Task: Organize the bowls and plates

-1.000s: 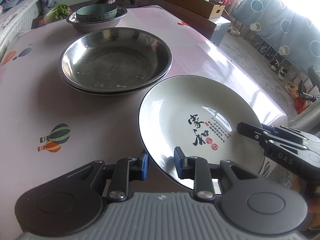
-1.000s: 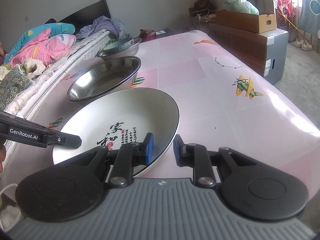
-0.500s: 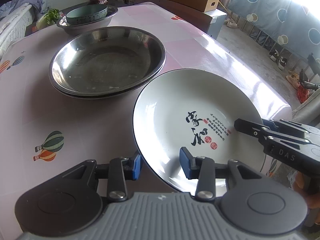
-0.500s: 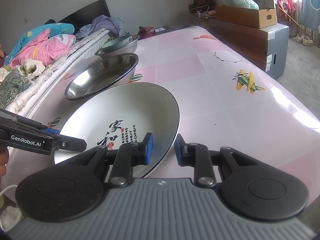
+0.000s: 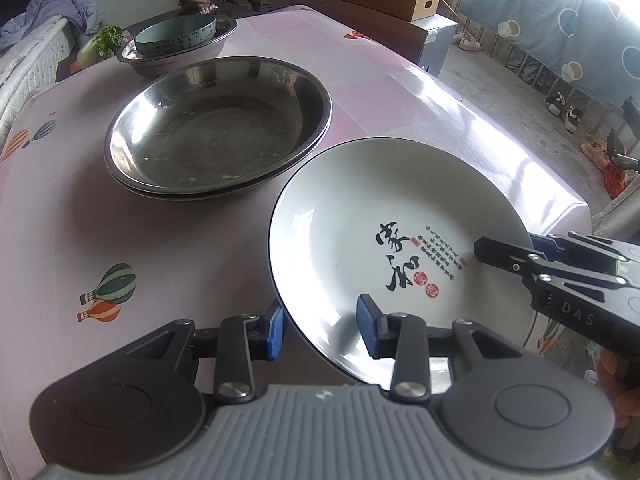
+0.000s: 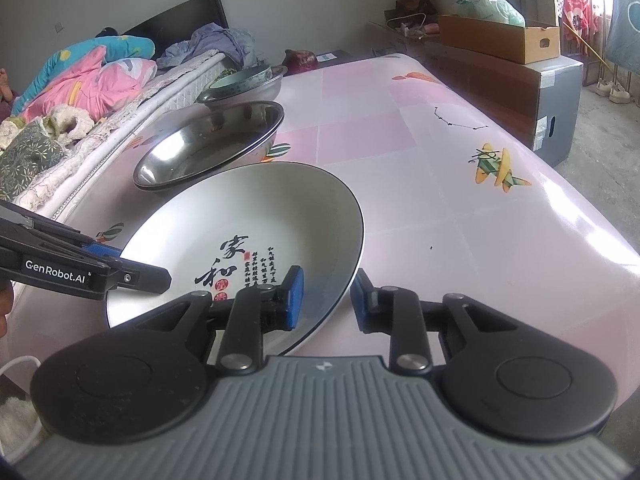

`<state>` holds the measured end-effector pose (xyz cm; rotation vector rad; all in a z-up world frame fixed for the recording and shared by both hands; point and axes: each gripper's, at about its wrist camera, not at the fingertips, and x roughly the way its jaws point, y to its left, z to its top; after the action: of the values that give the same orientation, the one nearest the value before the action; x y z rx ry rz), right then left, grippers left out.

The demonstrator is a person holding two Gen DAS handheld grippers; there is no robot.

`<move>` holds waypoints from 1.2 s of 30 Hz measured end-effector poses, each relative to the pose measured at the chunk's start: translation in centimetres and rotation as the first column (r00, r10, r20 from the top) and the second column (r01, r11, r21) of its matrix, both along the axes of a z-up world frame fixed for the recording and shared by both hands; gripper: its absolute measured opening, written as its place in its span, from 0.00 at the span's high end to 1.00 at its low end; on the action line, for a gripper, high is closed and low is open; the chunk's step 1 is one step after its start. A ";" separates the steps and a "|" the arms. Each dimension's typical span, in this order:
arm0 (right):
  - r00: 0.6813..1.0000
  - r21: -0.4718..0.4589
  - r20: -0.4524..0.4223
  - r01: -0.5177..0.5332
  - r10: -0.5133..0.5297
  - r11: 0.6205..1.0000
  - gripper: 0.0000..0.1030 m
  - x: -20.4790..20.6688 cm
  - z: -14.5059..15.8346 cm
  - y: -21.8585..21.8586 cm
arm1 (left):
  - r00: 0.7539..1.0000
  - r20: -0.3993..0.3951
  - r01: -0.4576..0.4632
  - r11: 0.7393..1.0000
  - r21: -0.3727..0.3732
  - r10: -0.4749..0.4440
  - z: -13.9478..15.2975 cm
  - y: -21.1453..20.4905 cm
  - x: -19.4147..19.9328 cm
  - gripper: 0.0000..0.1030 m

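Both grips ease off the white plate, set down near the steel stack

Pink table (image 5: pixel 400 92) carries the stacked steel basins (image 5: pixel 218 128); beside them the white plate (image 5: pixel 360 220) looks released; left gripper (image 5: pixel 319 330) has just opened, rim between its parted jaws, pads clear; right gripper (image 6: pixel 326 296) widened slightly, pads apparently off the rim.

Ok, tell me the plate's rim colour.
Black, thin line round the white plate; clearest in the left wrist view.
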<state>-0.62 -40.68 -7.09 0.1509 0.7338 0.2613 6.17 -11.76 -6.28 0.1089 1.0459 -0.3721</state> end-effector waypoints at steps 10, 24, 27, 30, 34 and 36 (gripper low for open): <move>1.000 0.001 0.007 0.000 0.000 1.000 0.71 0.3 -0.3 0.2 | 1.000 0.005 -0.001 1.000 -0.017 0.001 -0.3 -0.2 0.5 0.53; 0.998 -0.081 0.066 -0.007 0.012 0.997 0.71 -0.7 0.7 0.9 | 0.999 0.053 -0.013 1.000 -0.009 0.013 0.6 -0.1 -0.6 0.60; 0.998 -0.099 0.069 -0.003 0.010 0.995 0.73 -0.6 0.7 0.5 | 0.999 0.038 0.003 1.000 -0.025 -0.002 0.3 0.2 -0.8 0.69; 0.998 -0.101 0.055 0.002 0.003 0.995 0.77 -0.5 0.5 0.0 | 0.999 0.036 -0.002 0.998 -0.059 0.004 0.1 1.0 -0.8 0.77; 0.999 -0.082 0.046 0.003 0.000 0.997 0.79 -0.6 0.3 -0.5 | 1.000 0.016 -0.011 0.994 -0.106 0.012 0.0 1.9 -0.3 0.79; 0.999 -0.075 0.045 0.008 -0.004 0.997 0.79 -0.7 0.3 -0.5 | 1.000 0.012 0.000 0.993 -0.119 0.001 -0.2 2.0 0.0 0.78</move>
<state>-1.31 -41.19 -6.80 0.0759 0.6976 0.2304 6.13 -9.78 -6.46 0.0037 1.0097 -0.4319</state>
